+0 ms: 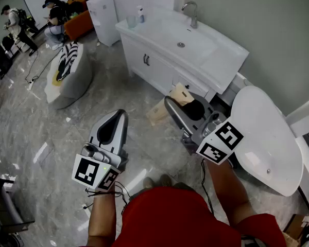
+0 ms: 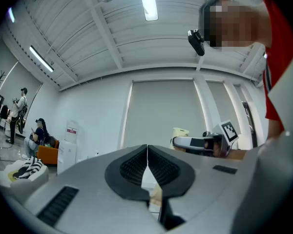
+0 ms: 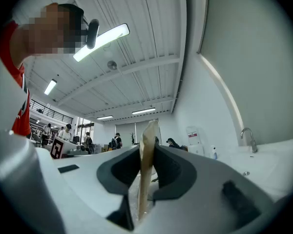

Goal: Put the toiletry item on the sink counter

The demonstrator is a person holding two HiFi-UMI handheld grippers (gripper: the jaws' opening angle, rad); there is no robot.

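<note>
My right gripper [image 1: 171, 104] is shut on a flat tan toiletry packet [image 1: 182, 93], which sticks out on both sides of the jaws. In the right gripper view the packet [image 3: 147, 150] stands edge-on between the dark pads. The white sink counter [image 1: 224, 60] with its basin and chrome faucet [image 1: 191, 13] lies just beyond it, further up in the head view. My left gripper [image 1: 118, 115] hangs over the floor at the lower left, its jaws closed together [image 2: 147, 167] with nothing between them. The left gripper view also catches the right gripper [image 2: 191, 142] and the packet [image 2: 180, 132].
A small bottle [image 1: 140, 14] and a cup [image 1: 131, 20] stand at the counter's far left end. A white oval toilet lid [image 1: 265, 138] is at the right. A white beanbag [image 1: 67, 73] with a striped cloth sits on the marble floor at the left, with people beyond it.
</note>
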